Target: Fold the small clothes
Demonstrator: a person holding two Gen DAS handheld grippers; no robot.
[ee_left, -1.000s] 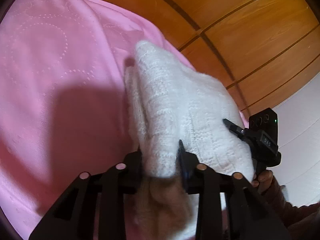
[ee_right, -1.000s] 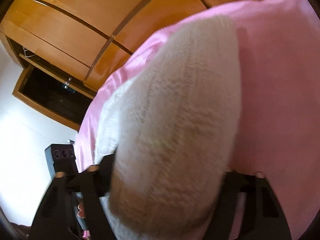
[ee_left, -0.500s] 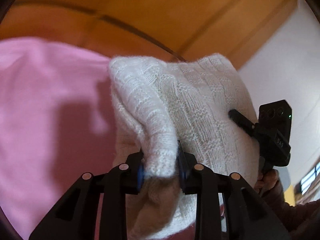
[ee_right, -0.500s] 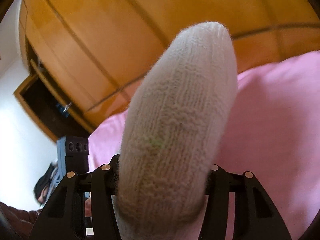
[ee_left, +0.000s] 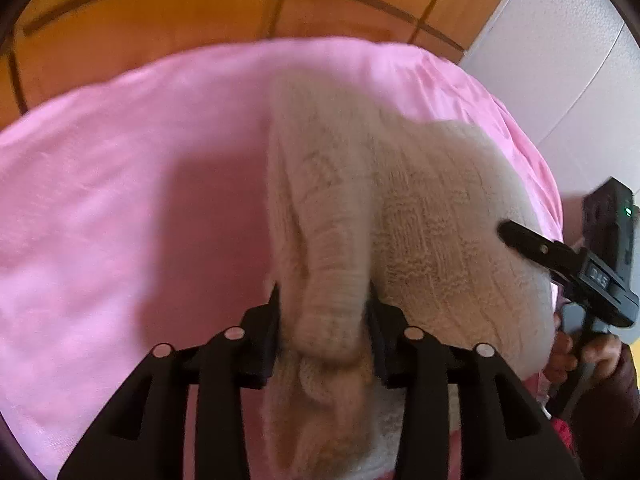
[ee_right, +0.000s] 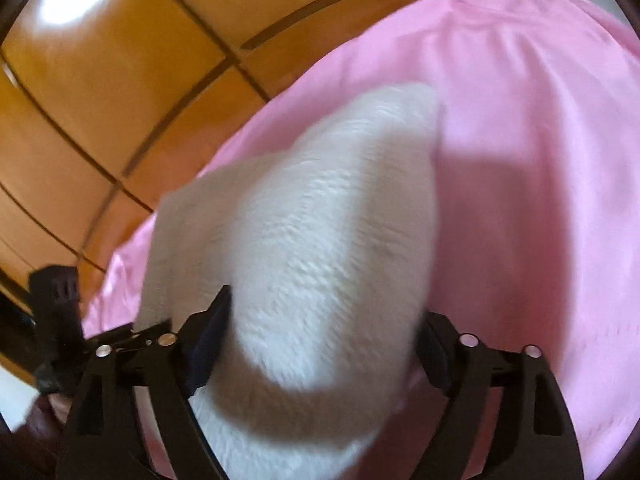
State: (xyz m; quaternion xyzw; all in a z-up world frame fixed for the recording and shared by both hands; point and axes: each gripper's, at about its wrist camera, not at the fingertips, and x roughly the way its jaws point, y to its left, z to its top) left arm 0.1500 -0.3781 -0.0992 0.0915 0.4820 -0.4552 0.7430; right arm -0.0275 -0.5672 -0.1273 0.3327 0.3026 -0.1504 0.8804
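Observation:
A white knit sweater (ee_left: pixel 432 208) lies bunched on a pink bedsheet (ee_left: pixel 120 200). My left gripper (ee_left: pixel 324 312) has a rolled fold of it between its pads. The pads still touch the knit on both sides while the jaws are opening. In the right wrist view the sweater (ee_right: pixel 320 220) bulges up between the fingers of my right gripper (ee_right: pixel 324 332). Those jaws stand wide and are opening, and the knit rests loosely in the gap. One right-gripper finger (ee_left: pixel 520 238) lies against the sweater's far side.
Orange wooden wardrobe panels (ee_right: pixel 120 80) rise right behind the bed. A pale wall (ee_left: pixel 560 60) stands at the right. A person's hand (ee_left: pixel 600 352) grips the right tool's handle. Bare pink sheet (ee_right: pixel 540 160) spreads beside the sweater.
Both grippers swung the lifted sweater sideways and brought it down onto the sheet. Right jaws spread much wider around the knit. Left jaws widened slightly.

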